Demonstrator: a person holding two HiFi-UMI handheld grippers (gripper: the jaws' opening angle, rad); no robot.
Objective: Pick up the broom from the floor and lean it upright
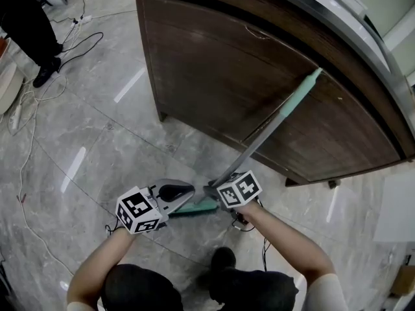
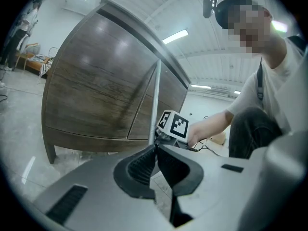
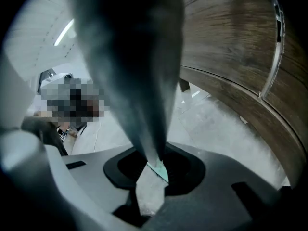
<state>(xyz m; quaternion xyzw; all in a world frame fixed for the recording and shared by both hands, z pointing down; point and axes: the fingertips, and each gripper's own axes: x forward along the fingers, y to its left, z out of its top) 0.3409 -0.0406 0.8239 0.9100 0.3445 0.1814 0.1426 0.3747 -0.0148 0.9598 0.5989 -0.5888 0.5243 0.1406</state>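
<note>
Seen from above, a curved dark wooden counter (image 1: 227,63) stands on a grey marble floor (image 1: 97,141). Far left of the counter, white cables (image 1: 26,128) trail across the floor near a bystander's dark legs (image 1: 23,24). In front of the counter, the left gripper (image 1: 193,190) hovers low with its jaws pressed together on nothing. Just beside it, the broom (image 1: 259,144) slants upward: its teal head (image 1: 198,206) sits on the floor before the counter, and its teal grip (image 1: 301,92) leans on the counter's front panel. The right gripper (image 1: 211,189) pinches the grey shaft low down, near the head.
</note>
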